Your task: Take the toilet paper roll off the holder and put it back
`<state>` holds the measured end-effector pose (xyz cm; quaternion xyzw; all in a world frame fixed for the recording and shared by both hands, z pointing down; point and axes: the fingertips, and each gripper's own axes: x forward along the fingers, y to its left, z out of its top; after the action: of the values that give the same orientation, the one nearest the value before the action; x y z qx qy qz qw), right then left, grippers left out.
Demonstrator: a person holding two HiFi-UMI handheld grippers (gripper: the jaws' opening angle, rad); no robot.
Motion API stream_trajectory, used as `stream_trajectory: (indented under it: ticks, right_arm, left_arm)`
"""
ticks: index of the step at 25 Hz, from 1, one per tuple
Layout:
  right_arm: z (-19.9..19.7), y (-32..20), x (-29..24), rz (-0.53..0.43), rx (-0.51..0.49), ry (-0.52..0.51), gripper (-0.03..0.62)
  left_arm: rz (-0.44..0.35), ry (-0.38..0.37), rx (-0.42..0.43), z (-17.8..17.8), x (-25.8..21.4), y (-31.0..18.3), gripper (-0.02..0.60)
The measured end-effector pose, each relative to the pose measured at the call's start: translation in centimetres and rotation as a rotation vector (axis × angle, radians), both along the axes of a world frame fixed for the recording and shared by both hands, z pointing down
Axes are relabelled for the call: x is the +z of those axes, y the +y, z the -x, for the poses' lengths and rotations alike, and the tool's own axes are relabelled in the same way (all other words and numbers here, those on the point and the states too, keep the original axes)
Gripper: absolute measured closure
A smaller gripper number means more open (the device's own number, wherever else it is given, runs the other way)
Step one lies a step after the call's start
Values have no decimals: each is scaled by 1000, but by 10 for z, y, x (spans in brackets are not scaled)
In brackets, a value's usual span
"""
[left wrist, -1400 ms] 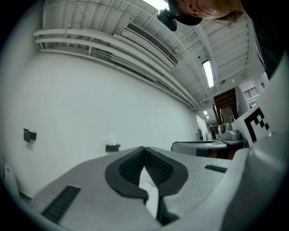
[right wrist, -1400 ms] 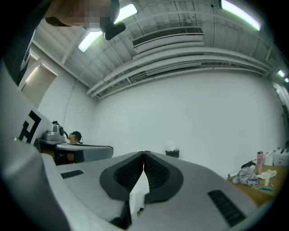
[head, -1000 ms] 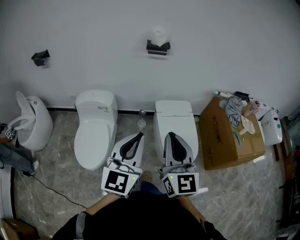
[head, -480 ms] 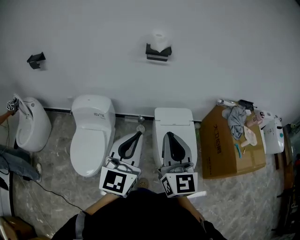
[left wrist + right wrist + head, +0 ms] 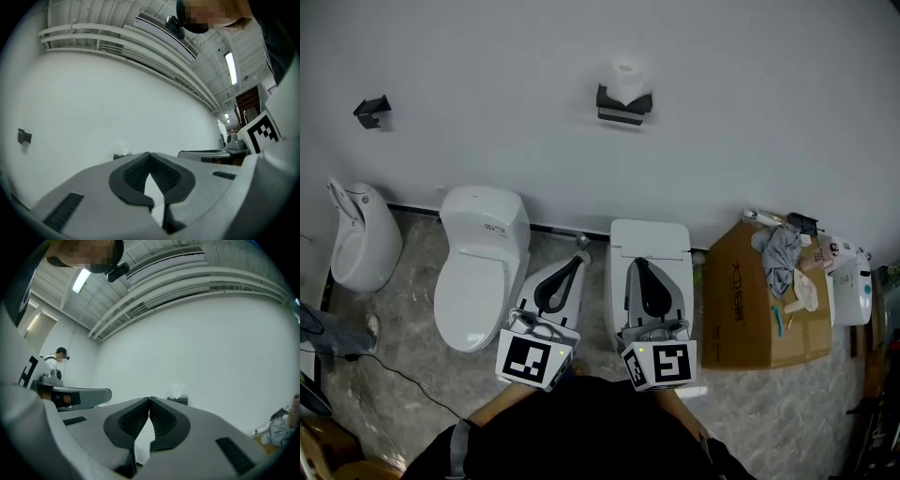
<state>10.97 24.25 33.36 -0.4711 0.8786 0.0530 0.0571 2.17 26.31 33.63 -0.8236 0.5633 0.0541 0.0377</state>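
A white toilet paper roll [image 5: 626,82] stands on a black wall holder [image 5: 623,105] high on the white wall. The same roll [image 5: 122,149] shows small beyond the left jaws and the roll [image 5: 177,391] just over the right jaws. My left gripper [image 5: 580,258] and right gripper [image 5: 637,266] are held side by side low in the head view, far below the holder. Both are shut with nothing between their pads, tips touching.
Below the wall stand a white toilet [image 5: 478,262], a second toilet [image 5: 649,246] and a urinal [image 5: 358,234]. A cardboard box [image 5: 764,300] with cloth and clutter is at the right. Another black holder [image 5: 371,109] hangs at the left. A cable runs over the marble floor [image 5: 394,375].
The view has shifted: the holder and roll sit slightly lower and further right in the head view. Both grippers stay shut in much the same place.
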Motion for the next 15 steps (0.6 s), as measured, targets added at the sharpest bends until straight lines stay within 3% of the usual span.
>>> stream_trajectory:
  ticks: [15]
  right_arm:
    - [-3, -36, 11, 19, 0, 0, 571]
  left_arm:
    - [19, -3, 5, -3, 10, -37, 575]
